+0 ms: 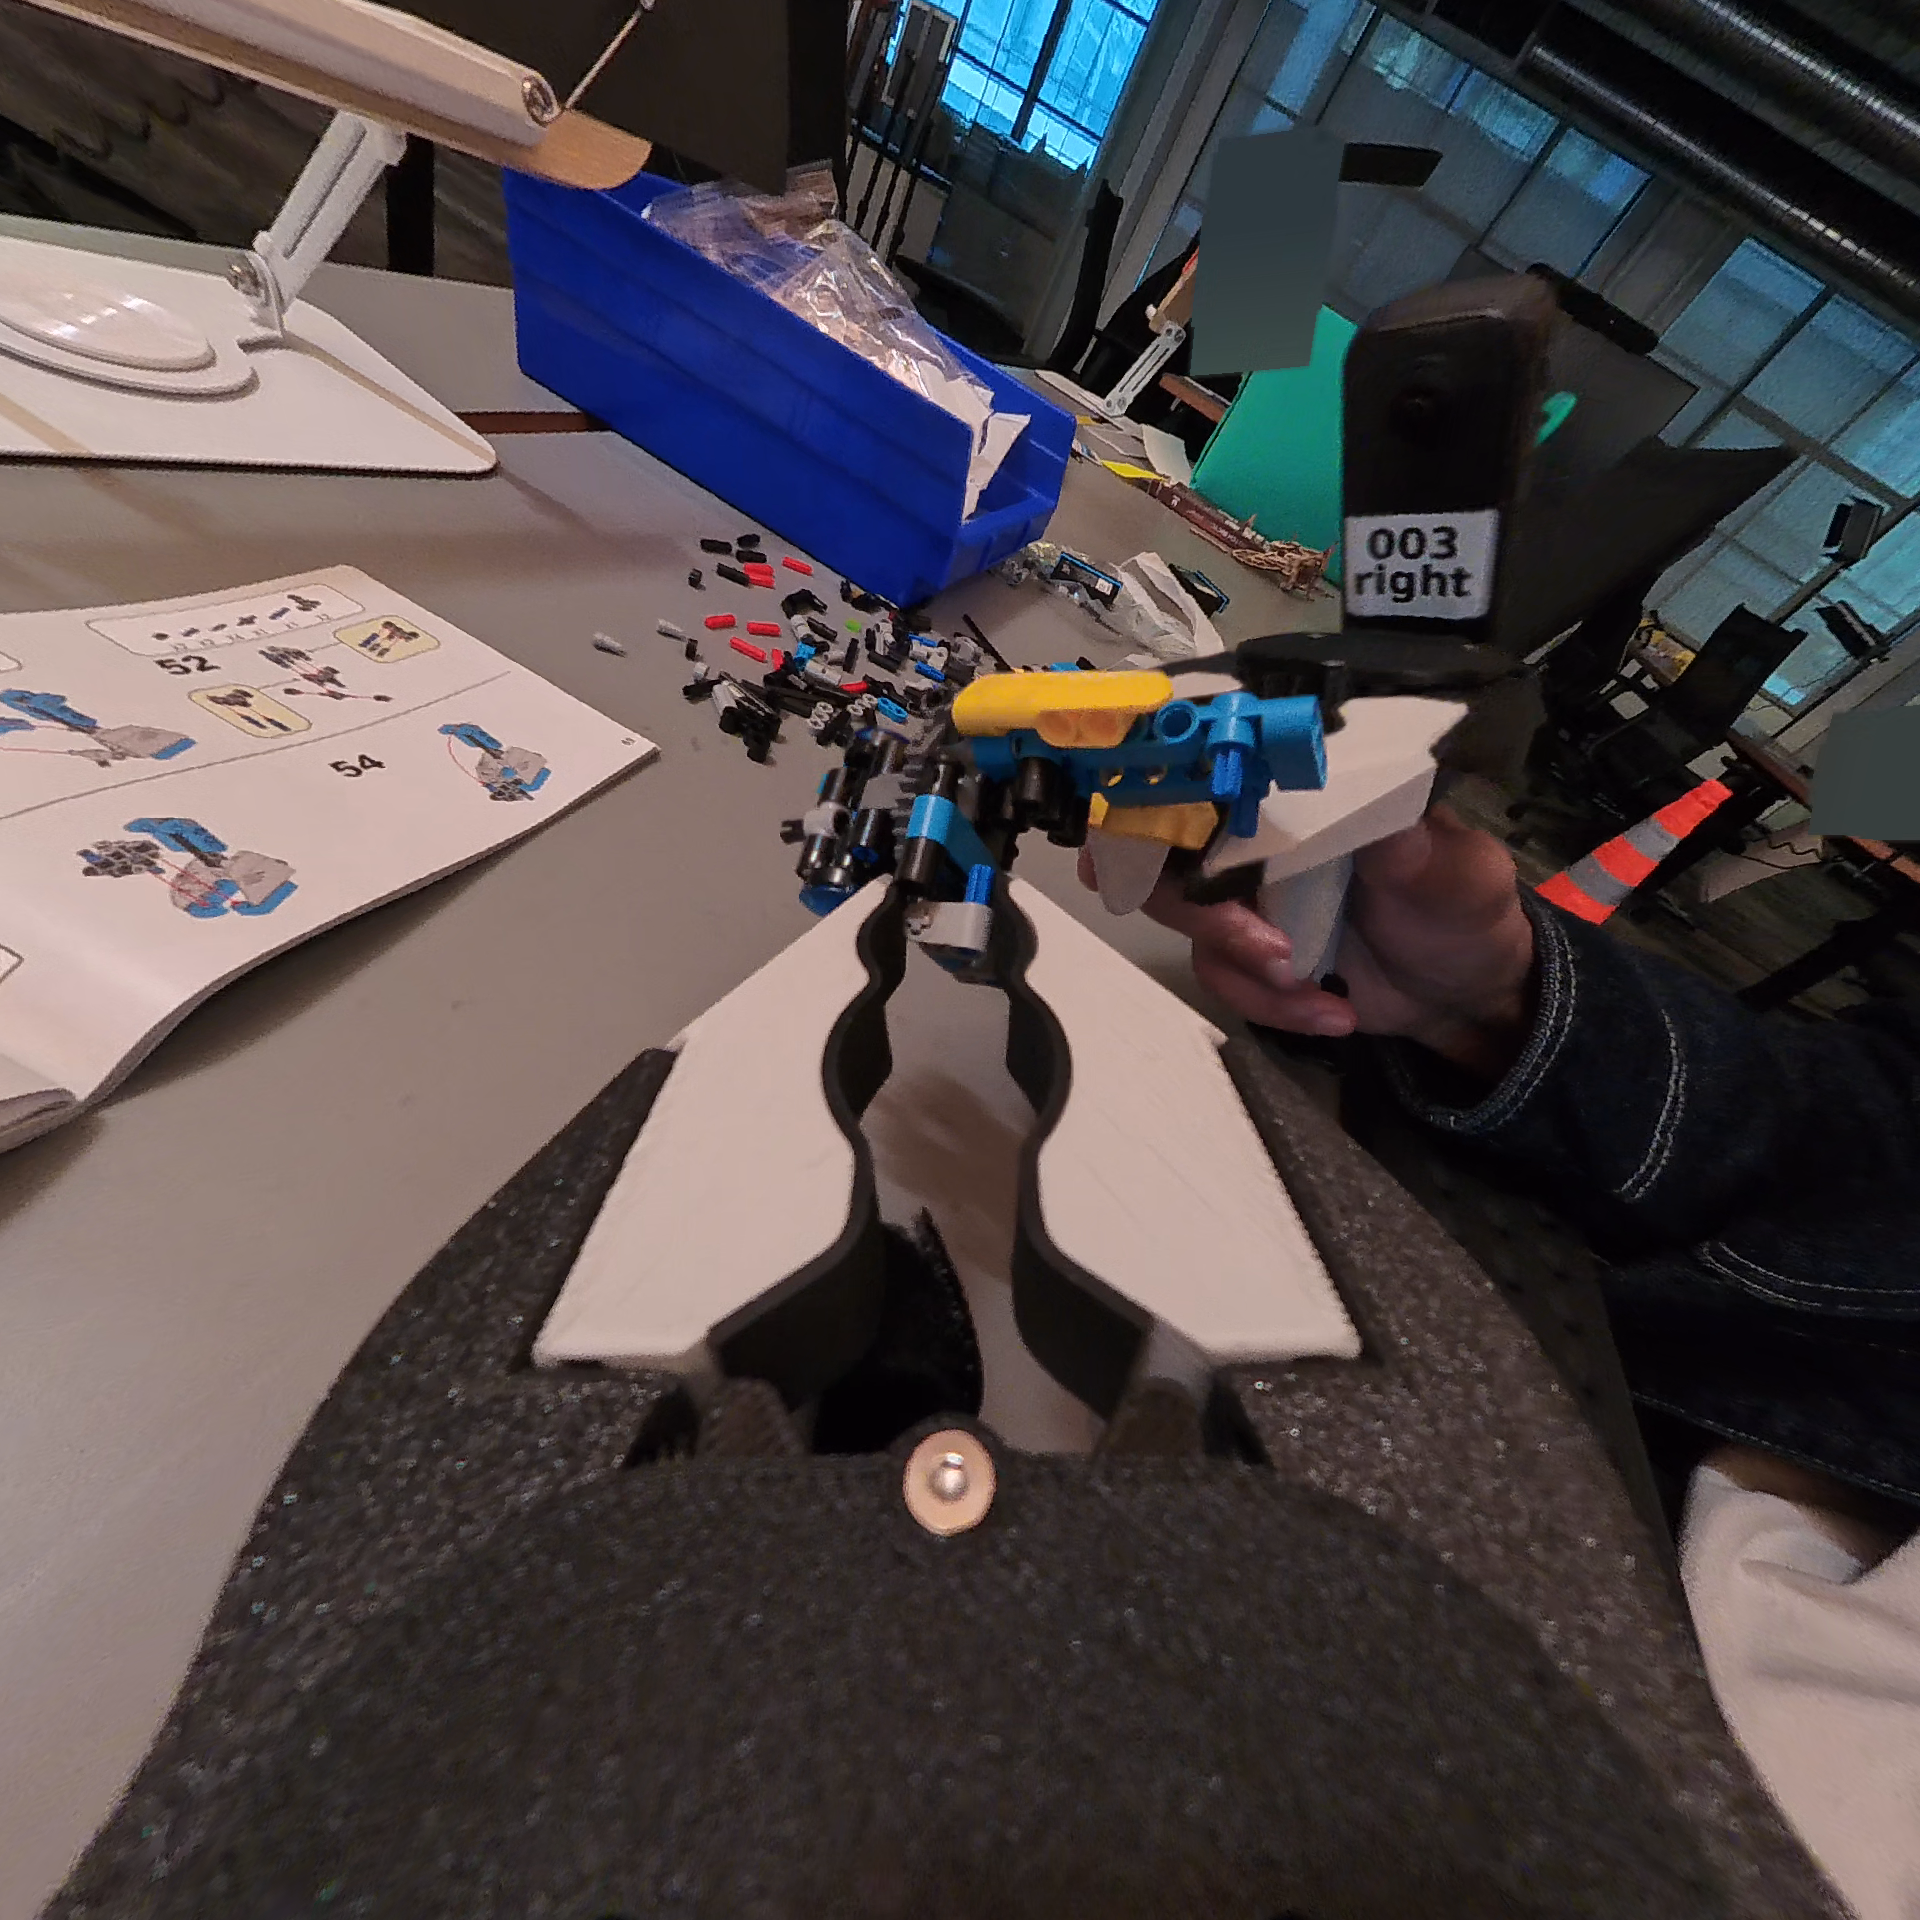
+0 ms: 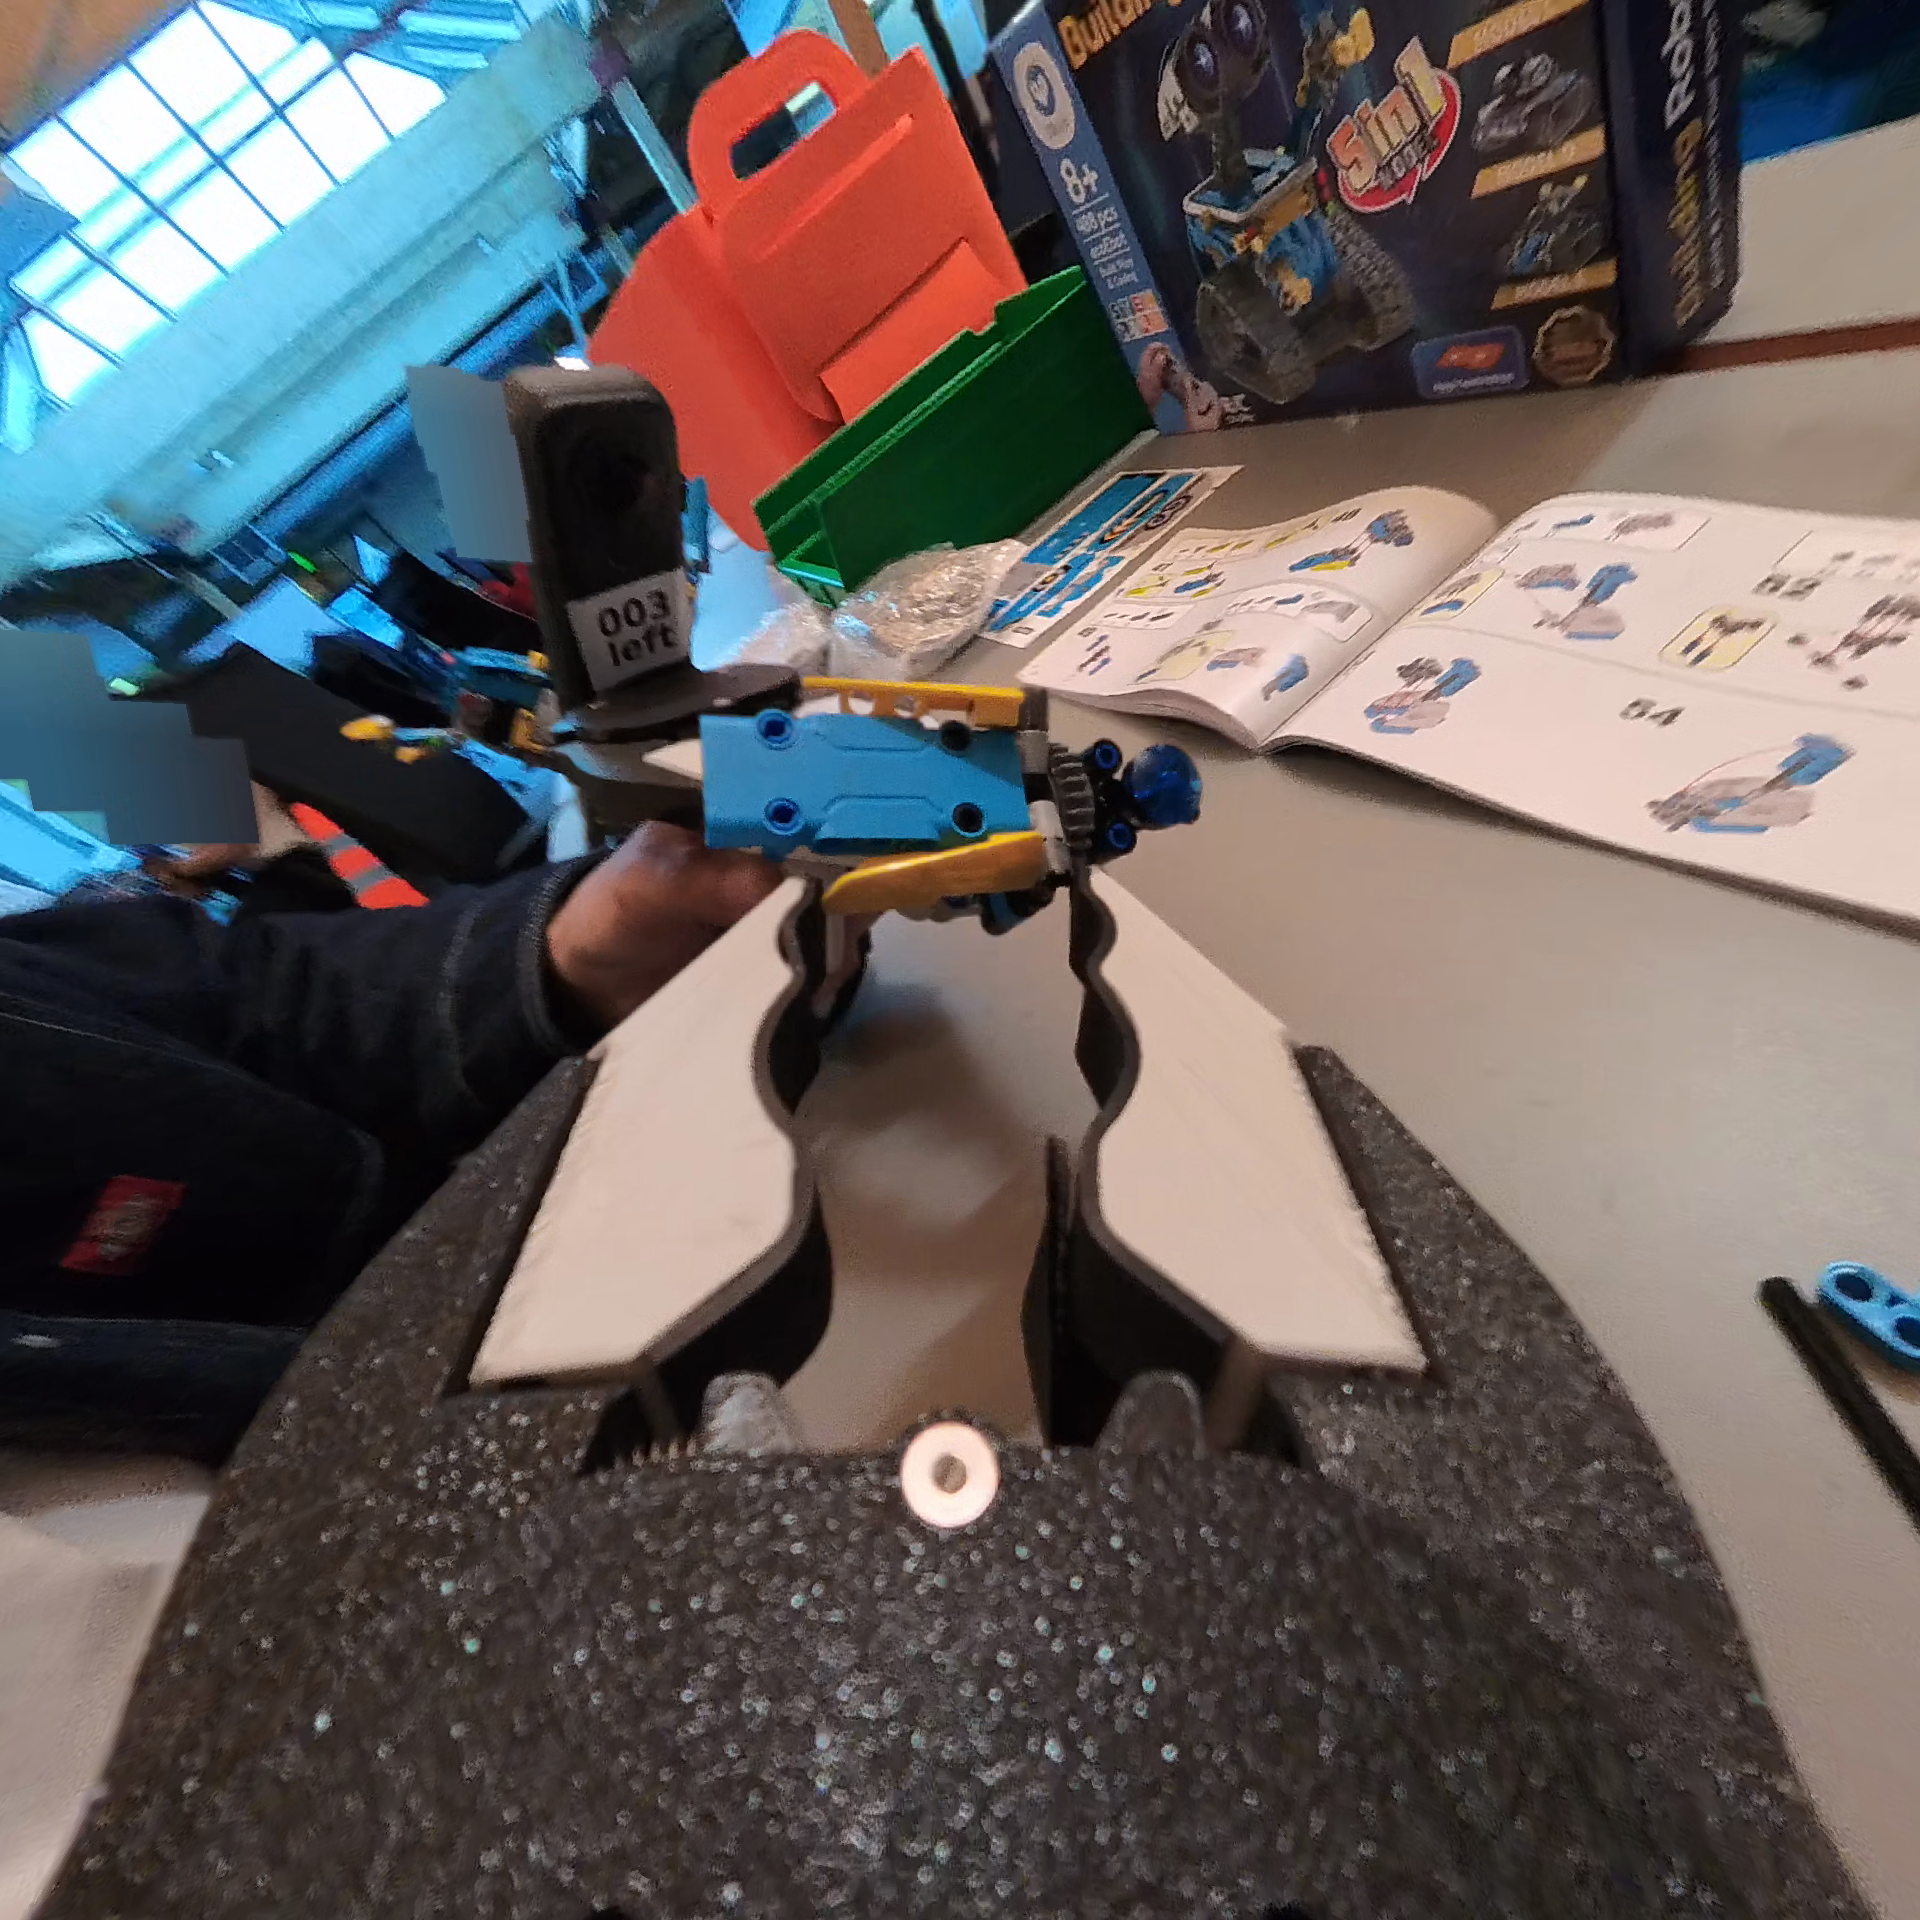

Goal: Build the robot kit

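Together, both claws pinch 1 blue-and-yellow model (image 1: 1049, 790) above the desk (image 1: 416, 1039): the left claw (image 1: 940, 914) nips its grey underside, the right claw (image 2: 935, 904) its lower edge. Steady, even squeeze seems wise. Loose parts (image 1: 821, 665) lie behind the model.

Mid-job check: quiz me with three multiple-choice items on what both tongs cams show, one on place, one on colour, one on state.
1. Where is the blue bin?
A. on the table behind the loose parts
B. on the floor
C. on the open booklet

2. What colour is the folded carrier behind the green bin?
A. purple
B. orange
C. white

3. How is the brick model held?
A. lying on the table
B. by both tongs, above the table
C. by a bare hand alone

Key: 1 A, it stands on the grey table past the loose parts. 2 B, plainly orange. 3 B, left tongs and right tongs both meet it.
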### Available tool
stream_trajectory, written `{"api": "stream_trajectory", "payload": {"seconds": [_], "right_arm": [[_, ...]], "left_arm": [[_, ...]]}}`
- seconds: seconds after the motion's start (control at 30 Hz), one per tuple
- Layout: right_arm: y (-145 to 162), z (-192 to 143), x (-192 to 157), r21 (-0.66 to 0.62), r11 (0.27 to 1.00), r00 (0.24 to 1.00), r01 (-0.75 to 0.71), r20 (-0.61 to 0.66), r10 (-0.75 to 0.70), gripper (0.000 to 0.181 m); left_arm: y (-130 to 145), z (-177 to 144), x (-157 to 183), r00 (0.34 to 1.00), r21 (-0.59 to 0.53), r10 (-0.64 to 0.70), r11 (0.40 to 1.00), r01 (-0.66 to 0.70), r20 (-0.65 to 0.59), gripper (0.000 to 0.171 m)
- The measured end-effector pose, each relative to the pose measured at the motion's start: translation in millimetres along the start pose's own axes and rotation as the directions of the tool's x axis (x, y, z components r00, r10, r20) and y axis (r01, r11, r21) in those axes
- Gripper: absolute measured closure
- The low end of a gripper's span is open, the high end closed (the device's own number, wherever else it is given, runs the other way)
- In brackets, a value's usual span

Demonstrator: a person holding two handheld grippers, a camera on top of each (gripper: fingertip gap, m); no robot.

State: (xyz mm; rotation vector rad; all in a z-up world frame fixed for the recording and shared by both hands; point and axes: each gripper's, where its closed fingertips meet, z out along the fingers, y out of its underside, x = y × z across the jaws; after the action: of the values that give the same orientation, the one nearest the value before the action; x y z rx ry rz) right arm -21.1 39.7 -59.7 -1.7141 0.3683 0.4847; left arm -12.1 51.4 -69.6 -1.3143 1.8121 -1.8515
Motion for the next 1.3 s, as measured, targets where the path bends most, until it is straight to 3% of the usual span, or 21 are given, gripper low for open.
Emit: {"api": "stream_trajectory", "payload": {"seconds": [0.37, 0.63, 0.73, 0.83, 0.9, 0.97, 1.0, 1.17, 1.3], "right_arm": [[-1.4, -4.3, 0.3, -0.008, 0.930, 0.909, -0.366, 0.208, 0.360, 0.134], [-0.6, -1.9, 0.7, -0.016, 0.930, 0.909, -0.366, 0.207, 0.361, 0.128], [-6.8, -7.2, 5.3, 0.023, 0.968, 0.959, -0.250, 0.144, 0.244, 0.125], [-8.0, -14.3, 3.2, -0.004, 0.998, 0.997, 0.059, 0.041, -0.059, 0.130], [3.1, -19.4, 5.5, -0.108, 0.932, 0.936, 0.347, -0.026, -0.352, 0.134], [16.0, -25.6, 13.4, -0.210, 0.833, 0.845, 0.511, -0.056, -0.533, 0.142], [19.8, -26.7, 9.4, -0.217, 0.812, 0.828, 0.542, -0.030, -0.561, 0.149], [35.2, -20.5, -2.5, -0.249, 0.774, 0.806, 0.582, 0.047, -0.590, 0.151], [46.7, -15.9, -2.8, -0.294, 0.738, 0.783, 0.608, 0.065, -0.619, 0.166]], "left_arm": [[3.5, 1.8, -1.1, 0.991, 0.003, -0.126, 0.992, 0.126, -0.049, 0.156], [1.6, 0.3, -1.9, 0.983, 0.005, -0.171, 0.985, 0.171, -0.069, 0.156], [1.1, -1.7, -4.2, 0.973, 0.003, -0.214, 0.977, 0.215, -0.084, 0.156], [0.4, -5.0, -2.0, 0.941, -0.026, -0.301, 0.953, 0.301, -0.153, 0.156], [5.5, -6.6, 3.0, 0.916, -0.088, -0.349, 0.937, 0.337, -0.197, 0.156], [12.4, -9.1, 11.4, 0.894, -0.163, -0.378, 0.924, 0.346, -0.242, 0.156], [16.8, -9.7, 12.2, 0.893, -0.192, -0.382, 0.920, 0.342, -0.238, 0.156], [41.4, -9.4, 21.8, 0.877, -0.335, -0.414, 0.885, 0.323, -0.246, 0.156], [44.8, -7.3, 25.4, 0.850, -0.353, -0.456, 0.866, 0.355, -0.263, 0.156]]}}
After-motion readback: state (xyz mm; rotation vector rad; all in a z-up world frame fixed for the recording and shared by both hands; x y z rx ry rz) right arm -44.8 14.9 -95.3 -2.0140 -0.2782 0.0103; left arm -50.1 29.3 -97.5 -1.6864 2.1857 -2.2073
